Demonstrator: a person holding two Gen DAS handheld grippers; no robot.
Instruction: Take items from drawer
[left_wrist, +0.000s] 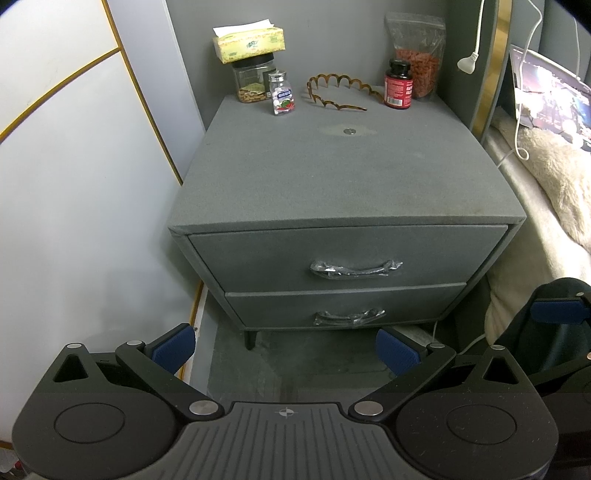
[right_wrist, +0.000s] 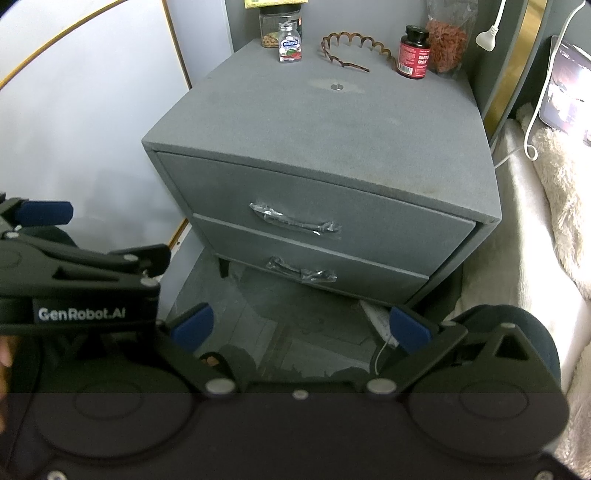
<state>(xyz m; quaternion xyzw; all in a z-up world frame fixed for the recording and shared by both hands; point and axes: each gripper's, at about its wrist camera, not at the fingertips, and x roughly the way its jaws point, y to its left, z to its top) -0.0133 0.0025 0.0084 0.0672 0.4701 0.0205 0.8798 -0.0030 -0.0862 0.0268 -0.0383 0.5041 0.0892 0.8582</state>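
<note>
Left claw (left_wrist: 284, 350) and right claw (right_wrist: 301, 328) both gape wide, empty, low in frame; hook the plastic-wrapped silver handle (left_wrist: 355, 268) of the grey fabric nightstand's top drawer (left_wrist: 347, 254), pull straight.

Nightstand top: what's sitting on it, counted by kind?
Jars and bottles: 3: nut jar, pill bottle, red bottle
Tissue box: 1
Headband: 1
Bag of red bits: 1
Total: 6

A plain grey nightstand (left_wrist: 343, 177) carries, at its twelve o'clock edge, a brown tortoiseshell headband (left_wrist: 340, 90), a red-labelled black-capped bottle (left_wrist: 398, 85) at one o'clock and a yellow-green tissue box (left_wrist: 249, 43) at eleven.
</note>
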